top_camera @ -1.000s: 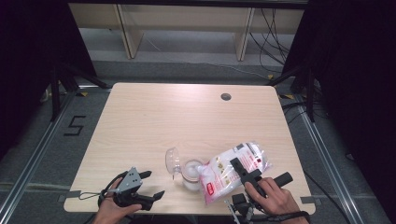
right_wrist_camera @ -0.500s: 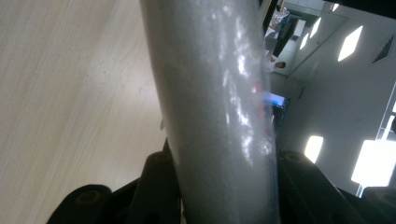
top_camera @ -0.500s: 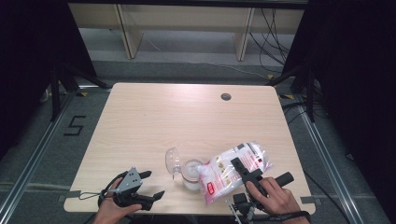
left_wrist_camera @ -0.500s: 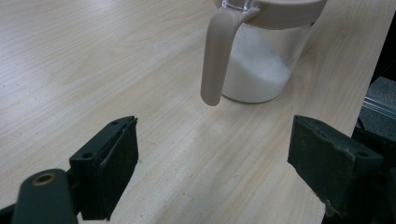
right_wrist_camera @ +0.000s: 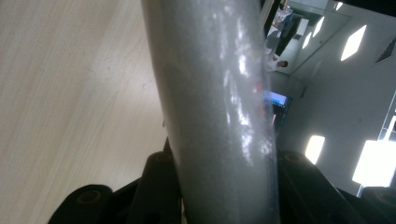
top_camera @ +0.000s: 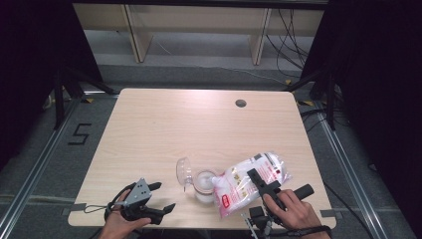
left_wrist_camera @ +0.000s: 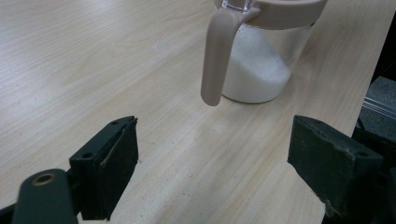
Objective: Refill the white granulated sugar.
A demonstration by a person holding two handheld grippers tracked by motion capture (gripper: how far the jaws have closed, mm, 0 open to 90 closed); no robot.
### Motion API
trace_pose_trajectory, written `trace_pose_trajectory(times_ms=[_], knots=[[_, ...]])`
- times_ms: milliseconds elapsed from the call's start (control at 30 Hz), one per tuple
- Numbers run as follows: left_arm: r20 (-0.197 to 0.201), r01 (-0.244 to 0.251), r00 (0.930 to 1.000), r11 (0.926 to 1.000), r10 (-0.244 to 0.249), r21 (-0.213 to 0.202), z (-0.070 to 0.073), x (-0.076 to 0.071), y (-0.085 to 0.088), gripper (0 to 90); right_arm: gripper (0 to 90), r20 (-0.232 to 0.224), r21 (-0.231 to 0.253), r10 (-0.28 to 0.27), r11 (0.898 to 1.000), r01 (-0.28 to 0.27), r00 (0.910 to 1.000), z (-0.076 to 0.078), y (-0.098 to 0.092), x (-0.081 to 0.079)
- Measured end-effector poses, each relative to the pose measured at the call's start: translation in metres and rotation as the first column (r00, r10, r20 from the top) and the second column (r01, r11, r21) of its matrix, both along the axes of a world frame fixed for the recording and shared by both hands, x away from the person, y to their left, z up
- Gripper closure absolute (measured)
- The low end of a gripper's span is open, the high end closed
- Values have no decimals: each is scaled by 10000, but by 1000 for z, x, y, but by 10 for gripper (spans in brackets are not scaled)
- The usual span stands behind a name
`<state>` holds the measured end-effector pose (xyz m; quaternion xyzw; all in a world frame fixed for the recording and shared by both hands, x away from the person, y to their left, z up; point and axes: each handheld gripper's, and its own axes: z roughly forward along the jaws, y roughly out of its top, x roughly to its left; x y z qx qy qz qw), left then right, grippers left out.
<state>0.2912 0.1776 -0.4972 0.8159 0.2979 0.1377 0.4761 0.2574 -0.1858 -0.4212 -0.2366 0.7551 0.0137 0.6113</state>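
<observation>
Two black two-jaw grippers working at the near edge of the pale wood-grain table (top_camera: 149, 124). Left gripper (top_camera: 161, 197), grey three-cornered plate on top, resting low by the front edge, matte rubbery pads (left_wrist_camera: 122, 161) standing wide apart over bare laminate, gripping nothing. Right gripper (top_camera: 263, 183) clamping the glossy clear plastic bag of white granules with red printing (top_camera: 249, 181), jaws pressing either side of its bulging, crinkled body in the right gripper view (right_wrist_camera: 219, 116); bag tilting down toward the left, its lower corner meeting the mouth of the jar. Just beyond and between the two grippers, sitting upright on the table: round clear jar with a beige plastic rim and curved beige handle (top_camera: 203, 185), (left_wrist_camera: 261, 60), partly holding fine white grains heaped against one wall. Hinged transparent domed lid (top_camera: 184, 172) standing flipped open at the jar's left side. Farther back, lying flush near the far right edge: small round dark grommet hole (top_camera: 241, 103). Beyond the table, running along grey flooring: light wooden shelving legs (top_camera: 134, 35) and loose black cables (top_camera: 288, 45).
</observation>
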Motion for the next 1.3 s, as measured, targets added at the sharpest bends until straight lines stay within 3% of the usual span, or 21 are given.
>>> trace_pose_trajectory(times_ms=[33, 100, 200, 233, 300, 367, 600, 633, 733, 800, 967, 1300], knots=[[4, 5, 10000, 10000, -5, 1, 0, 0, 0, 157, 719, -16, -214, 111, 9997, -112, 9999, 2, 2, 0], [2, 4, 10000, 10000, -4, 1, 0, 0, 0, 157, 721, -64, -24, 45, 10000, -45, 10000, 0, 2, 0], [1, 4, 10000, 10000, -4, 9, 0, 0, 0, 157, 723, 110, -174, 283, 9995, -281, 9995, 3, 2, 1], [-2, 1, 10000, 10000, -1, -4, 0, 0, 0, 157, 724, -2, -36, 37, 10000, -37, 10000, 2, 0, 0], [1, -1, 10000, 10000, 1, -2, 0, 0, 0, 157, 725, 107, -146, 157, 9998, -156, 9998, 4, 0, 1], [16, 20, 10000, 10000, -20, 76, 0, 0, 0, 157, 726, 52, 17, -68, 10000, 68, 10000, 3, -2, 0], [5, 5, 10000, 10000, -5, 3, 0, 0, 0, 157, 729, 48, -147, 249, 9996, -249, 9997, 2, 2, 0], [9, 6, 10000, 10000, -6, 7, 0, 0, 0, 157, 729, -45, 100, 30, 9999, -29, 10000, 0, 1, -1], [-3, -3, 10000, 10000, 3, -2, 0, 0, 0, 157, 730, 120, -151, 289, 9995, -287, 9995, 3, 2, 0], [4, 4, 10000, 10000, -4, 0, 0, 0, 0, 157, 730, 14, -52, -8, 10000, 8, 10000, 4, 0, -1], [-2, 0, 10000, 10000, 0, -2, 0, 0, 0, 157, 732, 71, 1, -34, 10000, 34, 10000, 4, -2, -1], [-5, 37, 10000, 10000, -37, 77, 0, 0, 0, 157, 733, -38, -104, 253, 9996, -253, 9997, 2, 3, 1]])
